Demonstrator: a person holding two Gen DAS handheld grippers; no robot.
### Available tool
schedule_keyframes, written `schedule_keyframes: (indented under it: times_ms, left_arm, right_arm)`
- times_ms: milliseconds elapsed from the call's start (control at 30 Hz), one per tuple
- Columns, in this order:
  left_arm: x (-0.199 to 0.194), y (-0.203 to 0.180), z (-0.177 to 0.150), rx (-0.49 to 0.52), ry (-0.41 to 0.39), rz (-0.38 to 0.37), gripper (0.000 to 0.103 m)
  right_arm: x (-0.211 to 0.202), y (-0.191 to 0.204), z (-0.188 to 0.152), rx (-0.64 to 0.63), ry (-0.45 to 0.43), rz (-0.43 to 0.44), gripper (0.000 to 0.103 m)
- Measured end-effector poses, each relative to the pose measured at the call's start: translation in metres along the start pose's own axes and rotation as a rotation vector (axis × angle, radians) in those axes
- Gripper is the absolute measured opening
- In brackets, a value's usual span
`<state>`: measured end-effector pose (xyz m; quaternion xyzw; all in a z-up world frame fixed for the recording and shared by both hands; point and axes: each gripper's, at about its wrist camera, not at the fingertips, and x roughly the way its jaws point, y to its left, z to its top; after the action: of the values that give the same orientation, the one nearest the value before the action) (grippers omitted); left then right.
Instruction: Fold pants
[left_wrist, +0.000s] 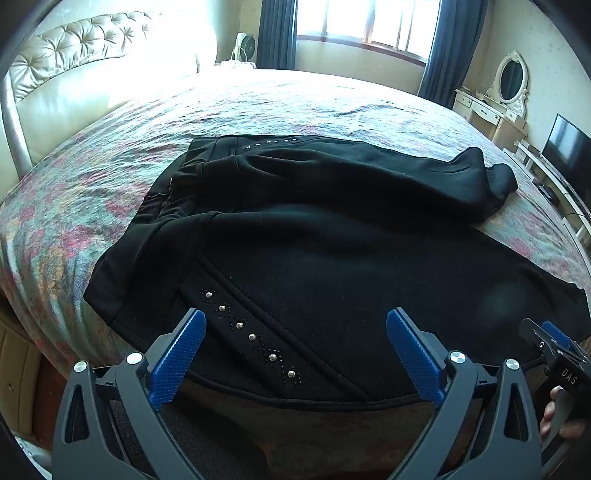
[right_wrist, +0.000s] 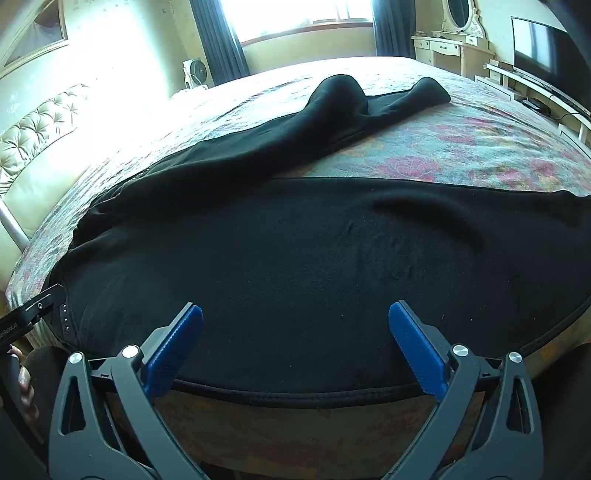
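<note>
Black fleece-like pants (left_wrist: 314, 251) lie spread across your bed (left_wrist: 277, 103), on a quilted bedspread printed with faded red and teal flowers. The near leg runs flat along the bed's front edge, its piped hem curving just past your fingertips; the far leg (right_wrist: 332, 107) lies rumpled, its end humped up into two soft peaks toward the window side. A slanted band of round metal studs (left_wrist: 251, 336) ringed with tiny beads crosses the cloth close to the waist end, and a second studded row (left_wrist: 269, 142) shows on the far side of the garment.

Your left gripper (left_wrist: 295, 350) hangs over the studded part with its jaws spread wide, the ribbed blue pads clear of the fabric and nothing between them. Your right gripper (right_wrist: 295, 347) hovers over the plain stretch of the near leg, equally wide, pads apart from the cloth. Each gripper's dark body shows at the edge of the other's view, with fingers of a hand (left_wrist: 554, 413) wrapped on the handle.

A tufted cream leather headboard (left_wrist: 74, 55) stands at the left.
</note>
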<state>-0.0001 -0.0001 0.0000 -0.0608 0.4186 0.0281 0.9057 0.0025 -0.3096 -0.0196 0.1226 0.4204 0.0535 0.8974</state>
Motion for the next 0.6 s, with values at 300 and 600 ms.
schedule_keyframes:
  times_ms: [300, 600]
  left_arm:
    - [-0.0009, -0.0006, -0.0006, -0.003, -0.014, -0.004, 0.097]
    - [-0.0047, -0.0065, 0.0010, -0.001, -0.022, -0.001, 0.097]
  right_arm:
    - [-0.0005, 0.0003, -0.0007, -0.003, -0.002, -0.001, 0.101]
    - [-0.0006, -0.0010, -0.0004, -0.001, -0.004, -0.005, 0.101]
